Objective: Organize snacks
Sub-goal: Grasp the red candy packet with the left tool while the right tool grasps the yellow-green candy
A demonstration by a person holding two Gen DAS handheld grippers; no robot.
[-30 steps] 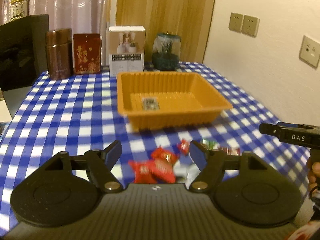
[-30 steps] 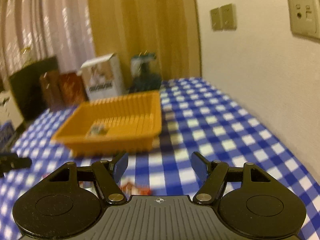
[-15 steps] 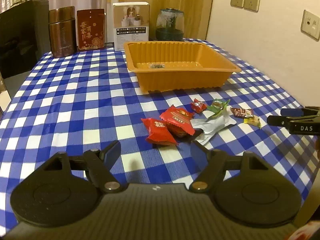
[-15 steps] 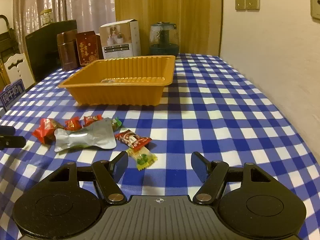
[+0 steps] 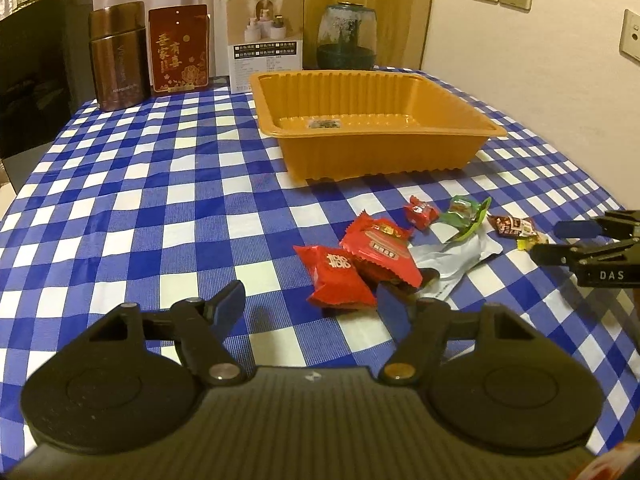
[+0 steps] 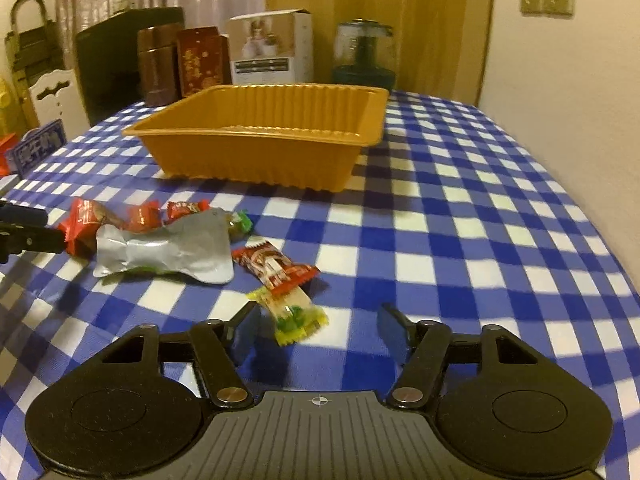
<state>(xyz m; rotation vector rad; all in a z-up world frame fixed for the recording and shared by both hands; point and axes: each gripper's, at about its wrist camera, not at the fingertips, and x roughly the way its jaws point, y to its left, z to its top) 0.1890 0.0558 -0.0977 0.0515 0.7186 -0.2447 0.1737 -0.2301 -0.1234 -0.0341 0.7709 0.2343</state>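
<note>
Both grippers' jaws are closing, gripping nothing yet. The left gripper point(image 5: 310, 300) should centre on the red packet point(image 5: 336, 278) at its one o'clock; the right gripper point(image 6: 318, 326) straddles the yellow-green candy point(image 6: 294, 314) (tray point(image 6: 256, 160) at twelve).

Brown canister point(image 5: 117, 56), red box point(image 5: 179, 49) (gold lettering), white carton point(image 5: 265, 42), glass jar point(image 5: 346, 36), checked tablecloth point(image 5: 140, 200)

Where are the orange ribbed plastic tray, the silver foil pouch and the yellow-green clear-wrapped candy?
orange ribbed plastic tray point(image 5: 384, 156), left wrist view, front wall.
silver foil pouch point(image 6: 172, 250), right wrist view, middle of pouch.
yellow-green clear-wrapped candy point(image 6: 294, 314), right wrist view, wrapper centre.
</note>
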